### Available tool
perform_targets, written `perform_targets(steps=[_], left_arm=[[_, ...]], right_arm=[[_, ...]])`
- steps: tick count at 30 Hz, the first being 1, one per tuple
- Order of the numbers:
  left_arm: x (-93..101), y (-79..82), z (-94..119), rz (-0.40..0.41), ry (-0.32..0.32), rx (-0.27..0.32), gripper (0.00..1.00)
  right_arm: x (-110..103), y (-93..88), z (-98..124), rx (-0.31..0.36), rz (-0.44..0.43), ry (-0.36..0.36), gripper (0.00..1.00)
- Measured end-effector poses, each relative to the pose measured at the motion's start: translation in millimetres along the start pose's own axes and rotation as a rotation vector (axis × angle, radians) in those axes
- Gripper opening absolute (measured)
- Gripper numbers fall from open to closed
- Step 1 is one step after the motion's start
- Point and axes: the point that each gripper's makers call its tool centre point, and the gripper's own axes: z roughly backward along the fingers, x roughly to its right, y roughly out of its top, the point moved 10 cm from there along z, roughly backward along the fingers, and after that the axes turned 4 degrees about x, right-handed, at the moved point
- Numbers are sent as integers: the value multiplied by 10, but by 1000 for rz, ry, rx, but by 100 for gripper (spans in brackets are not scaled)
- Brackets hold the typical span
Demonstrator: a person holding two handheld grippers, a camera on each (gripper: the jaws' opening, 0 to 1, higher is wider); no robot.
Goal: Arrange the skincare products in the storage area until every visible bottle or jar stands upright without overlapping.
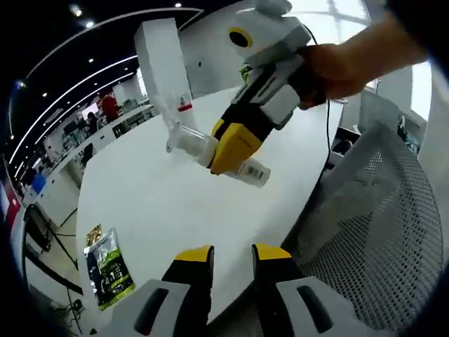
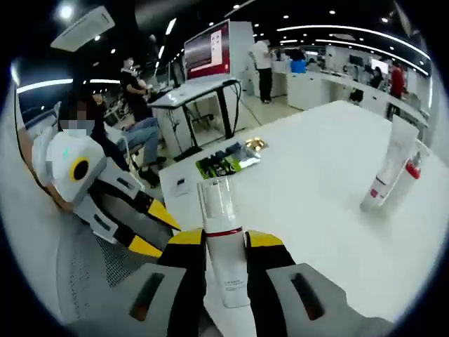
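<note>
Gripping: right gripper [image 2: 224,246] pinches a clear-capped tube [image 2: 224,239] above the white table [image 2: 316,210]; left gripper [image 1: 232,256] jaws spread
Standing: second tube [image 2: 388,175] upright
Lying: green packet [image 2: 226,160] flat

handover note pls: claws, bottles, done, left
Right claw: shut on a bottle with a clear cap, carried sideways over the white table.
Left claw: open, holding nothing, at the table edge.
Tube stands upright on the table, a smaller red-capped item behind it.
Done: tube is up.
Left: set the held bottle upright, apart from the tube.
</note>
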Motion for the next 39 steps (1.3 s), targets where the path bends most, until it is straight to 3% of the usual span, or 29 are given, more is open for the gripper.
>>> perform_targets(steps=[4,7,16,18,23,27,29,33,37,39], left_arm=[[8,-25,-14,22,-4,-24,25],[48,-28,-19,-7,-14,-34,25],[-19,2,-21,30,-4,-31,24],[-39,32,-7,94,-14,-3,24],[-19,99,27,128,-58,60,25],[57,162,44,157,-132,118,29],[70,168,48,157,-140,121,31],[48,206,72,199,-140,146,34],[-10,216,83,262,-115,159,34],[-24,214,88,275,-116,164,34]], right_arm=[[-100,-40,112,64,-45,-16,18],[-121,-68,178,141,-144,-22,19],[-172,-158,307,162,-105,-73,19],[-161,-179,323,176,-120,-80,19],[-188,-203,321,187,-138,-73,19],[-213,-151,292,264,-214,-58,19],[-209,-136,278,264,-210,-71,19],[-232,-107,221,310,-299,-123,19],[-310,-126,109,332,-388,-109,19],[-378,-114,63,339,-389,-99,19]])
